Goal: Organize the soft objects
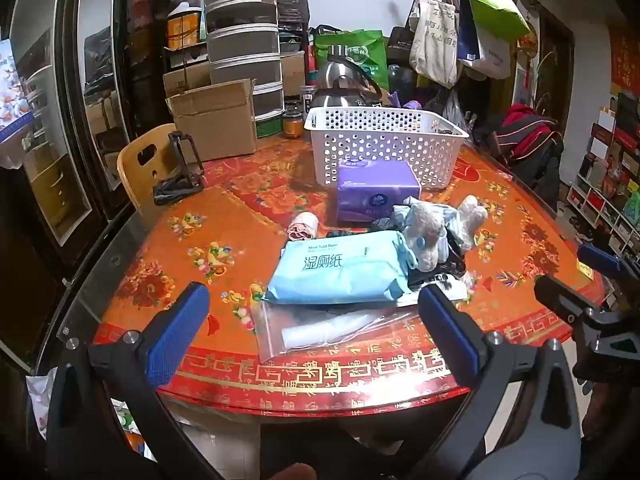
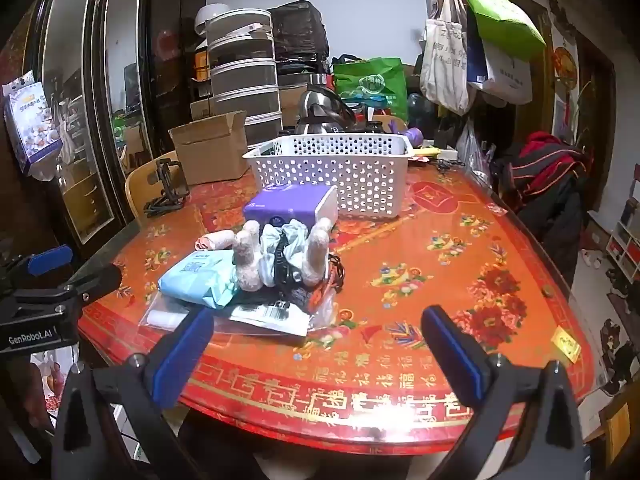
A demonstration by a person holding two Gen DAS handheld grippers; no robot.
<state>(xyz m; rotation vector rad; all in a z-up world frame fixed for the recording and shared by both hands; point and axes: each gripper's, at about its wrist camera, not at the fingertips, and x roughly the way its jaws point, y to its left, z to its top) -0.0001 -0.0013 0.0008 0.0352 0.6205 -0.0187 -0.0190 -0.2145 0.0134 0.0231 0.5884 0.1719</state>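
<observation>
Blue pads (image 1: 178, 332) of the left gripper (image 1: 312, 332) are spread wide, nothing gripped, held level at the near table (image 1: 320, 384) edge. Right gripper (image 2: 320, 354) is likewise spread and unloaded, alongside. Ahead, a wipes pack (image 1: 340, 270), plush toy (image 1: 428, 232) and tissue pack (image 1: 376, 192) are piled mid-table; the white basket (image 1: 384, 140) is set just behind them.

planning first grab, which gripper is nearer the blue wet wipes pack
Left. The left gripper sits right before the blue wet wipes pack; the right gripper is off to its right.
</observation>
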